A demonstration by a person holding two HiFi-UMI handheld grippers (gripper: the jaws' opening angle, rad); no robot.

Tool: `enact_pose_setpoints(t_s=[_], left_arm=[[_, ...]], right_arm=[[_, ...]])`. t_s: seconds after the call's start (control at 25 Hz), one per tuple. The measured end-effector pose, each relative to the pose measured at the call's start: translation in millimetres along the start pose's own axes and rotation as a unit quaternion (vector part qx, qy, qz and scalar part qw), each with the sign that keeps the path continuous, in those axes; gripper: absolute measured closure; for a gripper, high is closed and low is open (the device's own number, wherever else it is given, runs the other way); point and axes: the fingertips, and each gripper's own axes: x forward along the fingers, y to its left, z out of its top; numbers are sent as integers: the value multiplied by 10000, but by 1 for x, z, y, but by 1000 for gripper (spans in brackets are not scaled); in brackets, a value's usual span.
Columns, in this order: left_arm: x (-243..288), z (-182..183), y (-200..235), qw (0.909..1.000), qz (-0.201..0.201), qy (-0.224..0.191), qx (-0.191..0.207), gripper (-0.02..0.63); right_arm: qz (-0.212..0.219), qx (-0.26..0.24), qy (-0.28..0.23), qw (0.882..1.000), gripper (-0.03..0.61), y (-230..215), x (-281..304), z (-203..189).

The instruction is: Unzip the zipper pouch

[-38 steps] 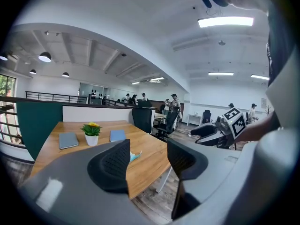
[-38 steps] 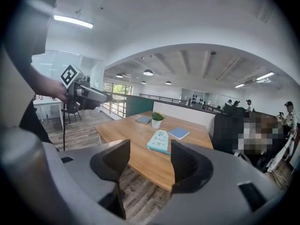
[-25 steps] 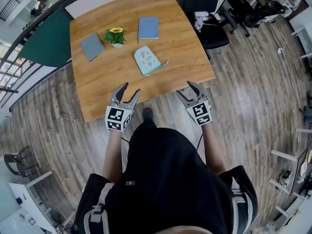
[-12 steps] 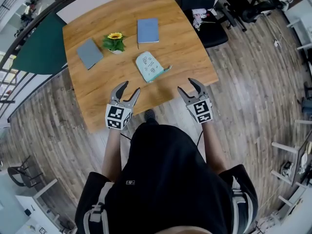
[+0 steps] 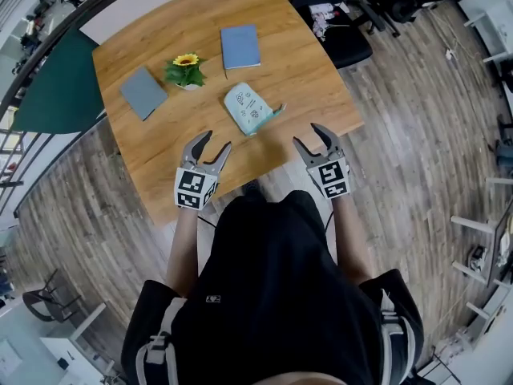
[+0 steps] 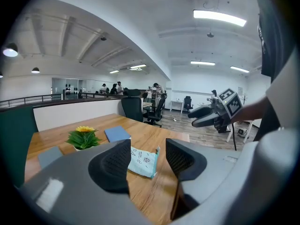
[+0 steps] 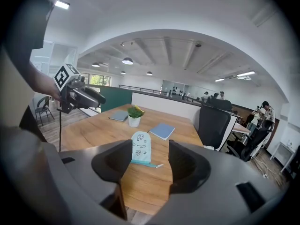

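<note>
While both tongs hang on the person's side of the zipper pouch (image 5: 249, 108), well apart from it, the step in hand looks like the approach. The pouch lies flat on the wooden tabletop (image 5: 160, 147), untouched and, as far as I can tell, not yet unzipped. The left tongs (image 5: 215, 141) stand wide with nothing between them. The right tongs (image 5: 309, 136) are also wide, have just been narrowing a little, and hold nothing.

To do this well, one pair should probably pin the pouch's body flat. The other should close on the small tab (image 5: 276, 109) that sticks out at the pouch's right end, likely the zip pull. It should then draw that tab along the pouch's edge, not upward, so the fabric does not bunch.

Beyond the pouch, to its left, stands a potted sunflower (image 5: 185, 69), with a grey notebook (image 5: 143, 92) farther left. A blue notebook (image 5: 240, 46) lies just past the pouch. An office chair (image 5: 337, 22) sits beyond the pouch, off the tabletop. Nothing lies between the tongs and the pouch; only the flower is near enough to knock.
</note>
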Motion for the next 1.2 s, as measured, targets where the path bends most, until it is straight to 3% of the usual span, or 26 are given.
enact_pose_setpoints(t_s=[0.32, 0.64, 1.04, 1.2], left_arm=[[10, -1, -2, 9972, -237, 115, 697, 405], [22, -14, 2, 9951, -208, 299, 915, 405], [29, -27, 8, 9957, -172, 449, 789, 405], [36, -38, 9, 9922, -208, 657, 1043, 405]], right_arm=[[-94, 267, 113, 9995, 336, 6, 7, -11], [-2, 276, 185, 9994, 339, 2, 18, -20], [77, 307, 196, 9993, 341, -1, 30, -20], [160, 361, 251, 9989, 341, 2, 34, -27]])
